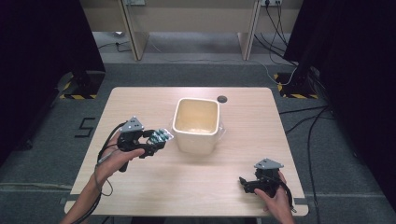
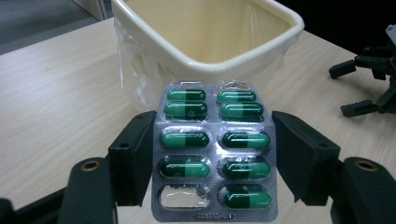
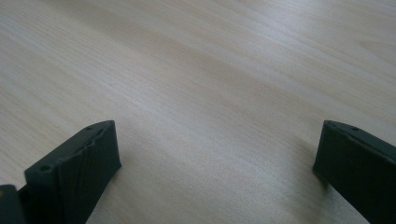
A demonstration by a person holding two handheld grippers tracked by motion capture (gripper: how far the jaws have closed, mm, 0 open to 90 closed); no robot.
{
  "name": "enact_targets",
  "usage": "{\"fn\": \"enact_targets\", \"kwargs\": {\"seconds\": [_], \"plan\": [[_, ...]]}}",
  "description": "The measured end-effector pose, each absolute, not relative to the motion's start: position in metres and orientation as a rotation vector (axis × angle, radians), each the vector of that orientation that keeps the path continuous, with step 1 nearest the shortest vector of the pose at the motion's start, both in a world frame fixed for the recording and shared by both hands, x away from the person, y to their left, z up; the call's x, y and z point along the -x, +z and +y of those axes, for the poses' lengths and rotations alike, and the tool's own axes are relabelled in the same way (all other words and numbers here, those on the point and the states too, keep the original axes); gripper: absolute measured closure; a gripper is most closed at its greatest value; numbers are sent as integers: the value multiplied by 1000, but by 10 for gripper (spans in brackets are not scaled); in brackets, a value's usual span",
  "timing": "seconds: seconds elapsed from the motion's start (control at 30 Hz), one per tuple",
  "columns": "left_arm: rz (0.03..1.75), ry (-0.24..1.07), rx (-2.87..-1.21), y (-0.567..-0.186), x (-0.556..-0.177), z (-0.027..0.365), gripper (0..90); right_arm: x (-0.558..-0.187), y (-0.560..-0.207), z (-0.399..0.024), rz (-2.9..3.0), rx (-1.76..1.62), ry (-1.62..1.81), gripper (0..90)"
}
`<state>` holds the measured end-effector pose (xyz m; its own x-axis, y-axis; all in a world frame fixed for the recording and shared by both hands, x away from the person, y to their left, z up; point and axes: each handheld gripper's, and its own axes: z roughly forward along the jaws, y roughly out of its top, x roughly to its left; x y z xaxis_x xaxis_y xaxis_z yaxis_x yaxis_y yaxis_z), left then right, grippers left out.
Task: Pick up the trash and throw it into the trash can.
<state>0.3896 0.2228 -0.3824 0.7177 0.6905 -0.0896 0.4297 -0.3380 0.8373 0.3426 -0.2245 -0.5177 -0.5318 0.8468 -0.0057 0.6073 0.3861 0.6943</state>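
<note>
A silver blister pack [image 2: 214, 149] of several green capsules, with one pocket at its near left corner empty, sits between the jaws of my left gripper [image 2: 214, 156], which is shut on its two long edges. In the high view the left gripper [image 1: 156, 140] holds the blister pack [image 1: 162, 136] above the table, just left of a cream square bin [image 1: 196, 134]. The bin's rim [image 2: 205, 65] lies right behind the pack, and the bin looks empty. My right gripper [image 1: 243, 183] rests open near the table's front right, with bare wood between its jaws [image 3: 215, 158].
A clear plastic liner [image 2: 133, 79] hangs over the bin's side. A small dark round spot [image 1: 222, 99] marks the table's far edge. The wooden table [image 1: 201, 186] is bare in front of the bin. The right gripper [image 2: 362, 88] lies off to the right in the left gripper view.
</note>
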Motion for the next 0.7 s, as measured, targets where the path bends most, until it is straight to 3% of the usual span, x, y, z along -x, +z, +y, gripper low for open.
{"fn": "enact_targets", "kwargs": {"seconds": [0.7], "plan": [[817,345,-1968,-354,-422,189,337,-343,-518,-225,2288,-1256,923,2]]}}
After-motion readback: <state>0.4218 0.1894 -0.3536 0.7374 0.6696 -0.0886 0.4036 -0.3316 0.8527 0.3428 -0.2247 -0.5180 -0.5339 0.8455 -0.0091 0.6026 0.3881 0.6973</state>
